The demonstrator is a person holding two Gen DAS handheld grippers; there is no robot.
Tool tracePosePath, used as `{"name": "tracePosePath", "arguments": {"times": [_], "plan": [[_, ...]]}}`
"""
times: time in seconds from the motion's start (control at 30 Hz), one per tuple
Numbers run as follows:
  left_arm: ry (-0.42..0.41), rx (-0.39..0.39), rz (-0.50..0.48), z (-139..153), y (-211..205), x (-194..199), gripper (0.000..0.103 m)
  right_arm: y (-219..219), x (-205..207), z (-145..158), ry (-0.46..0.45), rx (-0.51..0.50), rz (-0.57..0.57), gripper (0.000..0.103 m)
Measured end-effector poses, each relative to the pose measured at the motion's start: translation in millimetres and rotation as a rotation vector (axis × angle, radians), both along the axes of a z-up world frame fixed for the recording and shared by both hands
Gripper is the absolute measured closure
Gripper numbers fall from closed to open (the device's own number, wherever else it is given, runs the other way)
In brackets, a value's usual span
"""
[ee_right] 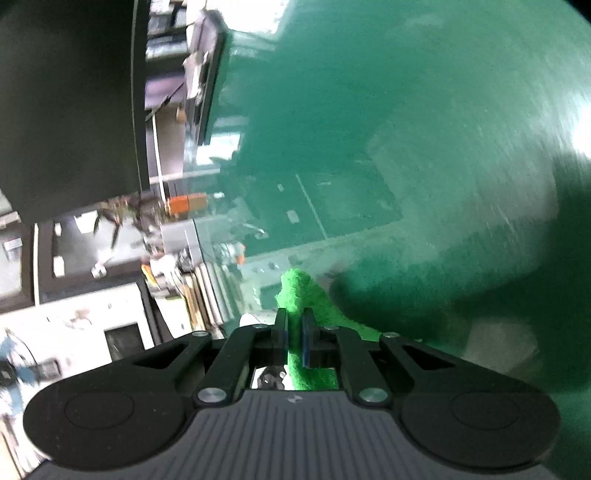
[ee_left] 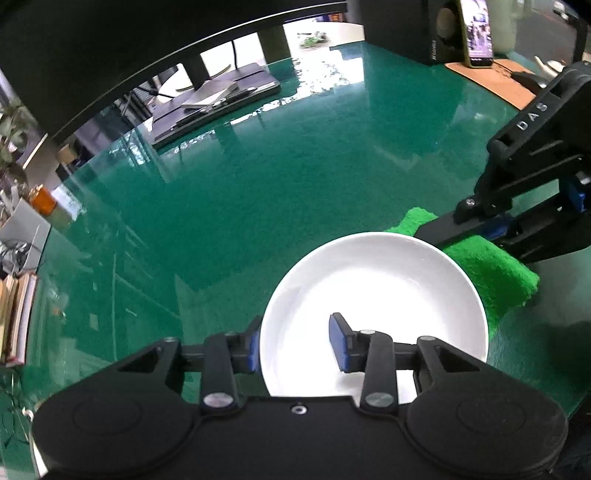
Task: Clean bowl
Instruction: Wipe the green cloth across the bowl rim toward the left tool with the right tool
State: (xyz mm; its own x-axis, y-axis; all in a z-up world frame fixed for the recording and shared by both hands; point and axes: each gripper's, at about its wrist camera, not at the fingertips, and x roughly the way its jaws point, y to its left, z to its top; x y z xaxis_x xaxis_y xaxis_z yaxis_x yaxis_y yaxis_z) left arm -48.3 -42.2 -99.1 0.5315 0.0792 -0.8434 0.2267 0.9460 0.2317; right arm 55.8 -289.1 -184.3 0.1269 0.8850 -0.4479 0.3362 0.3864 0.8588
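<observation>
A white bowl (ee_left: 373, 295) sits on the green table in the left wrist view, low and right of centre. My left gripper (ee_left: 295, 343) straddles its near rim, one blue pad outside and one inside, with a wide gap between them. A bright green cloth (ee_left: 487, 266) lies just behind and right of the bowl. My right gripper (ee_right: 294, 332) is shut on the green cloth (ee_right: 299, 295), which sticks out past the fingers. The right gripper also shows in the left wrist view (ee_left: 491, 225), over the cloth beside the bowl's far rim.
A black monitor (ee_left: 110, 48) and its stand base (ee_left: 218, 99) stand at the back of the green table (ee_left: 277, 184). A speaker, a phone (ee_left: 478, 33) and a brown mat are at the back right. Books (ee_left: 16, 317) and clutter lie off the left edge.
</observation>
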Motion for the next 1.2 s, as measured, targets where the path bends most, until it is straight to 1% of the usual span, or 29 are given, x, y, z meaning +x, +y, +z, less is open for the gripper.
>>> {"name": "tracePosePath", "arguments": {"times": [0.17, 0.27, 0.33, 0.4, 0.47, 0.57, 0.63, 0.7, 0.77, 0.83, 0.9, 1.0, 1.07, 1.2], "plan": [[-0.013, 0.019, -0.123, -1.4, 1.4, -2.8, 0.067, 34.0, 2.8, -6.1, 0.014, 0.037, -0.126, 0.095], [-0.014, 0.013, -0.196, -0.8, 5.1, -1.5, 0.067, 46.0, -5.0, -5.4, -0.001, 0.025, -0.206, 0.095], [-0.019, -0.005, -0.232, -2.2, 8.6, 0.3, 0.063, 42.1, -16.1, -4.7, -0.007, 0.02, -0.252, 0.095], [-0.027, -0.023, -0.275, -4.0, 12.5, 1.8, 0.062, 34.1, -30.9, -3.5, -0.008, 0.008, -0.301, 0.095], [-0.039, -0.036, -0.315, -6.1, 17.0, 1.3, 0.062, 23.0, -54.6, 1.5, -0.013, -0.024, -0.368, 0.095], [-0.053, -0.059, -0.356, -8.2, 23.1, -0.2, 0.062, 16.3, -79.9, 1.6, 0.014, -0.057, -0.441, 0.095], [-0.055, -0.068, -0.368, -9.0, 25.2, 0.5, 0.062, 17.2, -84.9, -2.2, 0.019, -0.074, -0.466, 0.095], [-0.057, -0.068, -0.372, -9.8, 25.5, 1.3, 0.062, 21.5, -82.9, -6.9, 0.022, -0.076, -0.478, 0.094], [-0.052, -0.072, -0.365, -9.9, 25.7, 3.0, 0.062, 30.9, -73.1, -9.1, 0.007, -0.089, -0.473, 0.094], [-0.042, -0.081, -0.346, -8.8, 25.8, 3.7, 0.062, 38.1, -60.5, -12.3, -0.01, -0.076, -0.455, 0.094], [-0.026, -0.095, -0.306, -7.9, 26.4, 7.8, 0.061, 39.6, -54.1, -15.0, -0.023, -0.061, -0.428, 0.094], [-0.016, -0.096, -0.241, -6.7, 23.9, 11.8, 0.059, 38.7, -45.2, -12.6, -0.045, -0.051, -0.356, 0.094], [-0.016, -0.082, -0.184, -6.4, 19.2, 14.6, 0.057, 29.3, -43.7, -8.9, -0.062, -0.035, -0.313, 0.094], [-0.027, -0.057, -0.092, -6.2, 12.3, 14.0, 0.055, 11.1, -42.9, -8.4, -0.058, 0.012, -0.26, 0.094]]}}
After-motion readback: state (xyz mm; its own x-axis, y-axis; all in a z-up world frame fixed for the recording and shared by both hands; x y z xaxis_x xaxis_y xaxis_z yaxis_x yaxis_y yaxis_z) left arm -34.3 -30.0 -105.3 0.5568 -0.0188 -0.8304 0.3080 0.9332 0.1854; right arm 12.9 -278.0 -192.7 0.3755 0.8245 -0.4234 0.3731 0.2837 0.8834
